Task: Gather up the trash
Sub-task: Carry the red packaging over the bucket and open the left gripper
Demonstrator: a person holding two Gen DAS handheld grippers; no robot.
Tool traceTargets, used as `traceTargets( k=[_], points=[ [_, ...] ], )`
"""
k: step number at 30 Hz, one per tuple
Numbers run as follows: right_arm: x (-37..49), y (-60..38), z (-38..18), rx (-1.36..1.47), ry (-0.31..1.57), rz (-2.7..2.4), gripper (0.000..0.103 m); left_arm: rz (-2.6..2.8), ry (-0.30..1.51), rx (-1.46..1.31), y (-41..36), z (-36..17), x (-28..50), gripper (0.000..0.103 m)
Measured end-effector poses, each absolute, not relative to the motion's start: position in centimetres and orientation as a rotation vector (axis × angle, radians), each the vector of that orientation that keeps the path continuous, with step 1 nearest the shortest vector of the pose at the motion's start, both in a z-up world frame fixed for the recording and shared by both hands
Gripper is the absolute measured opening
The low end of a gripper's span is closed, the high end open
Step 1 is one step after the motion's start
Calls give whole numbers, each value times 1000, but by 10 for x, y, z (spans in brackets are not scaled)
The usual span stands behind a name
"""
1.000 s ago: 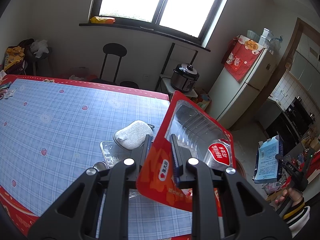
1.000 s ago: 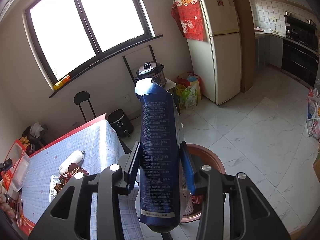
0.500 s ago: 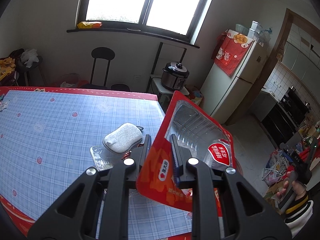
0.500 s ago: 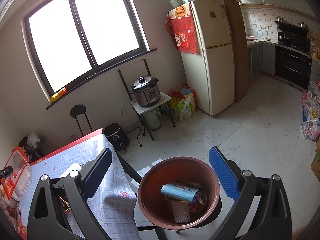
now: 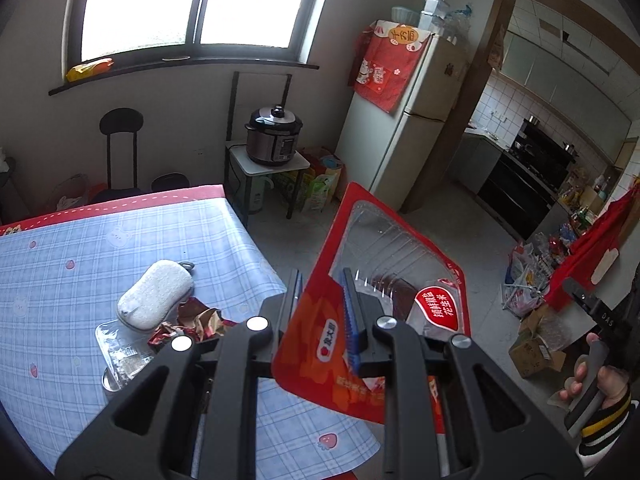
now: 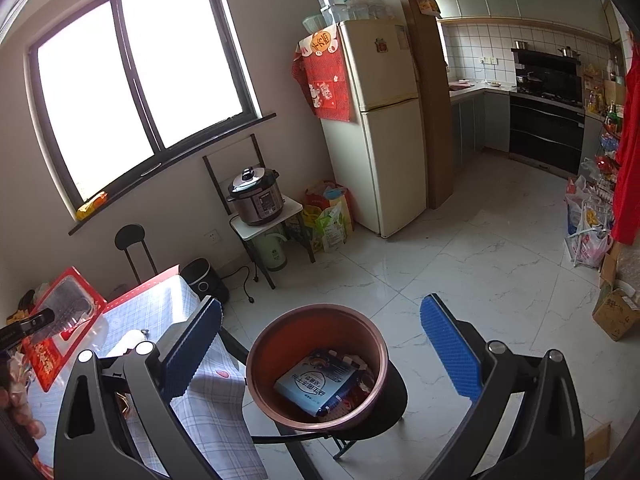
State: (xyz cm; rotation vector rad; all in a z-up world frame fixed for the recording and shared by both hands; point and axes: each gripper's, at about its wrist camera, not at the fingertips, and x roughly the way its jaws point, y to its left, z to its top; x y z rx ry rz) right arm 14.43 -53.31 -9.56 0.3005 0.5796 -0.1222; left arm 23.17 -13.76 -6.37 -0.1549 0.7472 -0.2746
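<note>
**While the red package waits: bin below, 1 gripper free**

With your left gripper (image 5: 322,312) clamped on the red package (image 5: 384,280), carry it over the brown bin (image 6: 316,368), where the blue packet (image 6: 316,390) already lies. Your right gripper (image 6: 320,344) has just been opening and stands wide, holding nothing. Released early, the flat, stiff package could catch the bin rim and slide to the floor. Crumpled wrappers (image 5: 188,324) remain on the table (image 5: 80,240). From the left wrist view, the bin is hidden behind the package.
</note>
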Motion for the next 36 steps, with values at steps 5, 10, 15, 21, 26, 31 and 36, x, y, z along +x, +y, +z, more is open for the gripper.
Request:
traceTargets(
  k=[5,10,15,21,26,31,36],
  points=[
    [124,-557,-101,319,582,-173,98,-349,746,-119,-196,-68,252,22],
    [109,-584,-112,335,605,-221,98,-406,735,-91,-253,-72,272,22],
    [97,-609,-121,345,622,-255,98,-425,732,-70,-302,-80,287,23],
    [94,-633,-127,359,630,-269,98,-454,717,-71,-332,-87,298,76],
    [100,-635,-132,363,633,-243,98,-447,704,-74,-330,-85,295,86],
    [111,-626,-135,368,635,-191,98,-435,685,-74,-314,-75,289,86],
    [122,-611,-133,362,631,-133,98,-378,659,-88,-285,-62,277,91]
  ],
)
